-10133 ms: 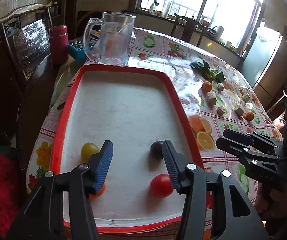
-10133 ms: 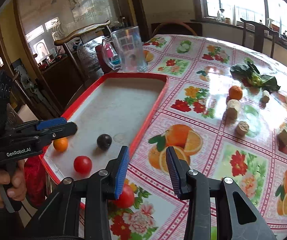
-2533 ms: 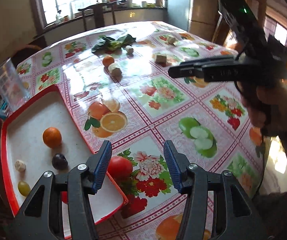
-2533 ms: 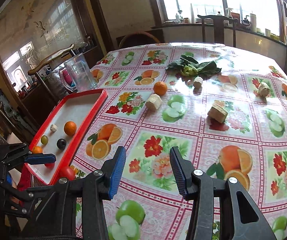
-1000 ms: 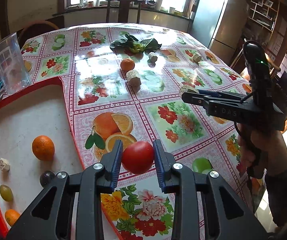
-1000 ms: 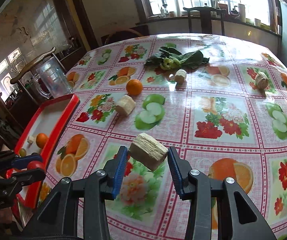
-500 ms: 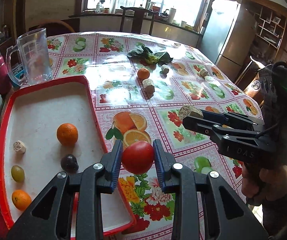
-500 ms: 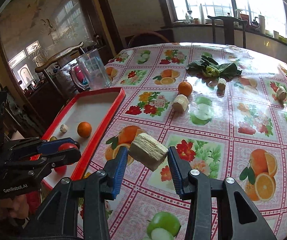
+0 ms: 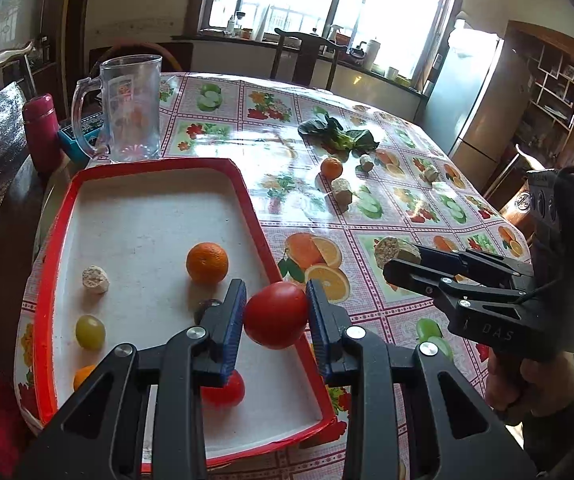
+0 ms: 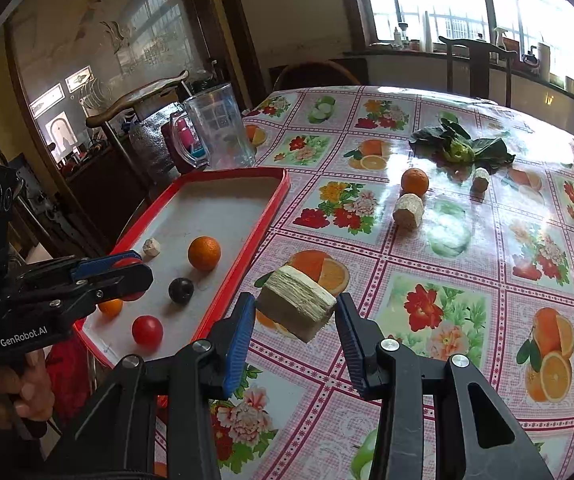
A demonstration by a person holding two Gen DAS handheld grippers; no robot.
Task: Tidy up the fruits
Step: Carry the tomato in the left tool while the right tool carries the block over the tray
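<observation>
My left gripper [image 9: 275,314] is shut on a red tomato [image 9: 276,315] and holds it above the right rim of the red tray [image 9: 249,204]. In the tray lie an orange [image 9: 207,262], a dark plum [image 10: 181,290], a green grape [image 9: 90,332], a beige chunk [image 9: 95,279], a small orange [image 10: 110,306] and another tomato [image 10: 147,330]. My right gripper [image 10: 295,312] is shut on a beige sugarcane chunk [image 10: 295,307], held above the tablecloth just right of the tray [image 10: 247,256]. It also shows in the left wrist view [image 9: 397,249].
On the tablecloth farther off lie an orange [image 10: 415,182], several beige chunks [image 10: 407,210] and a leafy green [image 10: 463,146]. A glass mug [image 9: 129,110] and a red flask [image 9: 41,132] stand behind the tray. Chairs ring the table.
Both grippers closed on their items about a second ago. Since then the left gripper has carried the tomato left over the tray's edge, and the right has brought the chunk toward the tray.
</observation>
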